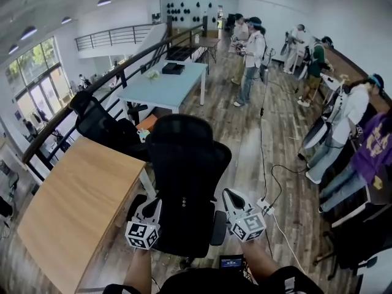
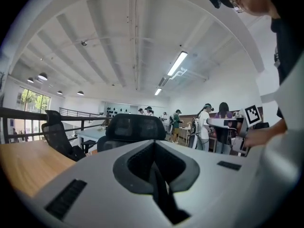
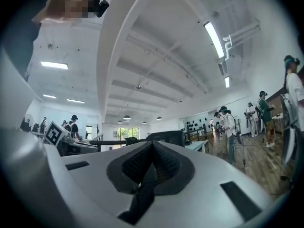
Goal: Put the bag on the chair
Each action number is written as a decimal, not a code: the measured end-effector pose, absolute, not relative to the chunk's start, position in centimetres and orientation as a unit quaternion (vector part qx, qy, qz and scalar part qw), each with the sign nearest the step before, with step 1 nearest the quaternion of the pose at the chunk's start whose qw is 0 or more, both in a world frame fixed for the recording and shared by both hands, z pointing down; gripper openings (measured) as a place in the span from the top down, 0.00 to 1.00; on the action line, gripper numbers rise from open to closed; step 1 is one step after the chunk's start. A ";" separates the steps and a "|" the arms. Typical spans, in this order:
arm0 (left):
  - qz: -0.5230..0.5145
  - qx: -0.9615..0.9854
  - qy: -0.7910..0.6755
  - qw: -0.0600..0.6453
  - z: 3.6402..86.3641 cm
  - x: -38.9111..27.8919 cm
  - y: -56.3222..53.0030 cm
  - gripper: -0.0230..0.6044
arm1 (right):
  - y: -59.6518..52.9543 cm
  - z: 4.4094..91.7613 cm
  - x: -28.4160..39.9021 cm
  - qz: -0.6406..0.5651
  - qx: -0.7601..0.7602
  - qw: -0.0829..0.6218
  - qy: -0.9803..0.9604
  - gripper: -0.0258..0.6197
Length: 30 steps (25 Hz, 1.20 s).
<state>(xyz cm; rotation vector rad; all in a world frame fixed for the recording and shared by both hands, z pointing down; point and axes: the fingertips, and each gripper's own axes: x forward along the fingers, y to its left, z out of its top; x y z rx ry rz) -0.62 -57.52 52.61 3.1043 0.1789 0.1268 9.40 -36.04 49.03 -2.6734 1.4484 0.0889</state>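
Bag not separable in any view: the black mass low between the two grippers, against the black chair (image 1: 184,158), may have been it. Judged soft and light, best taken by a strap or top handle. Left gripper (image 2: 153,145) and right gripper (image 3: 152,145) both stood closed. A dark strip lay in each seam, strap or mere gap unclear. Chair seat hidden.

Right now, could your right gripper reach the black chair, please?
Probably yes: the right gripper sits close beside the black chair, with nothing visible between them; its jaws are shut and empty.
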 end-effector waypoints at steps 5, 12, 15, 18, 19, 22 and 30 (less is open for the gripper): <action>0.041 0.999 0.033 0.009 52.8 -4.3 -51.3 0.96 | -29.9 49.2 6.8 0.024 -0.878 0.049 0.476 0.94; 0.049 0.998 0.026 0.008 54.5 -8.9 -41.6 0.96 | -20.6 52.0 1.3 0.009 -0.871 0.050 0.488 0.94; 0.052 0.998 0.020 0.011 55.8 -11.0 -37.9 0.96 | -17.0 53.6 -0.4 0.000 -0.871 0.054 0.489 0.94; 0.050 0.998 -0.003 0.027 56.6 -13.1 -35.4 0.96 | -14.4 55.0 -2.0 -0.009 -0.874 0.052 0.483 0.94; 0.049 0.998 -0.010 0.029 56.7 -13.9 -34.9 0.96 | -13.8 55.0 -2.6 -0.008 -0.876 0.051 0.480 0.94; 0.052 0.998 -0.029 0.028 57.0 -16.3 -33.6 0.96 | -12.6 55.0 -4.3 -0.004 -0.877 0.044 0.478 0.94; 0.060 0.996 -0.049 0.038 56.5 -21.1 -32.4 0.96 | -11.6 54.6 -8.1 -0.017 -0.870 0.054 0.490 0.94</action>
